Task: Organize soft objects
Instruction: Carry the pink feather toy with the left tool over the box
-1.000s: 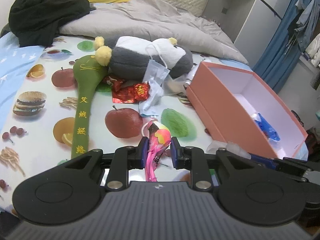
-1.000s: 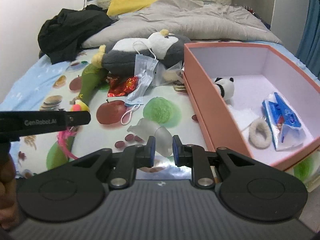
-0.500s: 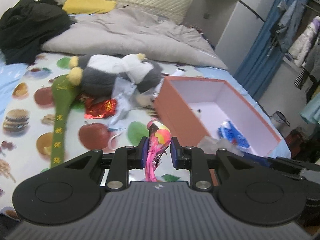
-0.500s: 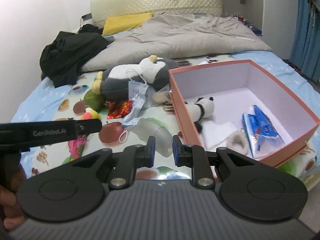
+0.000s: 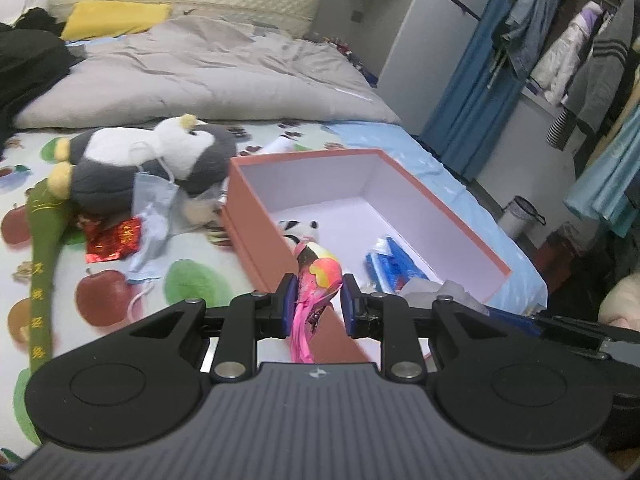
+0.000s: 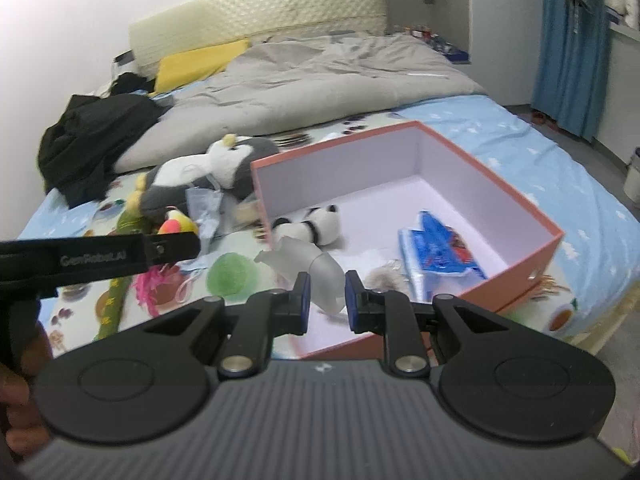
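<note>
In the left wrist view, the left tool [image 5: 316, 306] sits at lower centre with its blue pads clamped on a pink and yellow feathered toy bird [image 5: 316, 280], whose pink tail feathers hang down between the fingers. Behind the bird, at centre right of the frame, stands an open salmon-pink cardboard box with a white inside [image 5: 256, 200]. In the box lie a small black-and-white panda plush [image 5: 294, 230] and a blue and white plastic packet [image 5: 394, 266].

In the right wrist view, the right tool [image 6: 324, 300] at lower centre is closed on a frosted, translucent soft plastic piece [image 6: 316, 266], which rises up and to the left from between its pads, over the box's near left corner. A pale fluffy ring [image 6: 384, 278] shows just right of the pads, inside the box beside the blue packet. The left tool enters this view from the left edge as a black bar, the bird's head at its tip, and a hand [image 6: 20, 396] shows at lower left.

On the fruit-printed bed sheet [image 5: 188, 280], left of the box, lie a large grey and white penguin plush with yellow feet [image 5: 152, 164], a light blue face mask [image 5: 152, 200] draped against it, a long green fabric piece with yellow characters [image 5: 44, 264] and a red foil wrapper [image 5: 116, 238]. A grey duvet [image 5: 208, 76], a yellow pillow [image 5: 116, 18] and a heap of black clothing [image 5: 28, 64] fill the upper left of the frame.
</note>
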